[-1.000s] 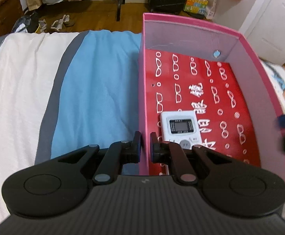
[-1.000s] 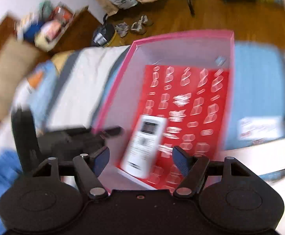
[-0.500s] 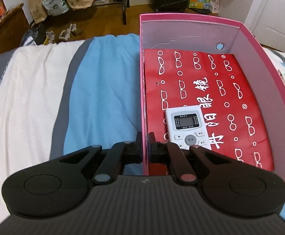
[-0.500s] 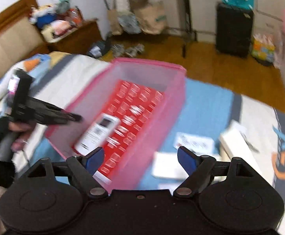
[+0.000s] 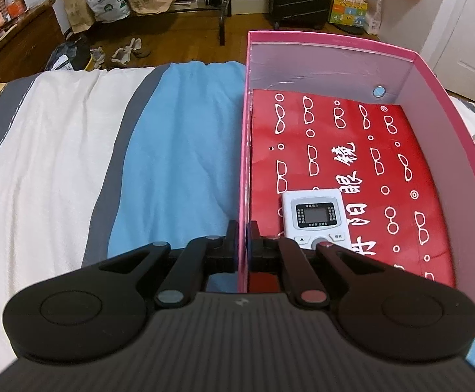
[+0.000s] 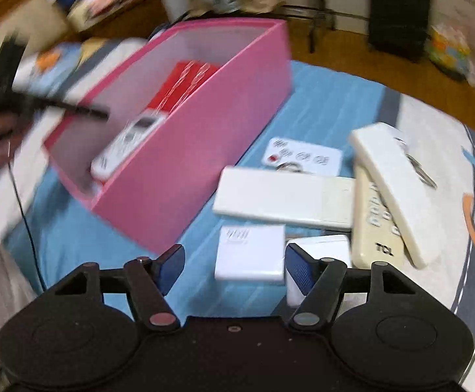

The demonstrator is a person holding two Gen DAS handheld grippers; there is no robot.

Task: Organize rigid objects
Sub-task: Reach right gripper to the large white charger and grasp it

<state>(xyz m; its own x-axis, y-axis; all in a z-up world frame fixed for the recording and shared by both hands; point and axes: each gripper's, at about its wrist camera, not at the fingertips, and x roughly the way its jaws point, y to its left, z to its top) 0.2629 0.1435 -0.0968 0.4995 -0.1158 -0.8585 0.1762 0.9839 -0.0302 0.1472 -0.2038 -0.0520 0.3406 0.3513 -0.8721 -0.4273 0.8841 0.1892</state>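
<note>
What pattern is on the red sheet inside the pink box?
White outlines of eyeglasses, with some white characters, on the red sheet; clearest in the left wrist view.

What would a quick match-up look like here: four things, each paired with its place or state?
Things:
1. left gripper
2. right gripper
3. white remote with a screen
4. TCL remote

Place or state:
a. lying inside the pink box
b. on the bed beside the box
c. shut on the box's wall
d. open, jaws just closing a little, nothing gripped

Pairs: 1-c, 2-d, 3-a, 4-b
</note>
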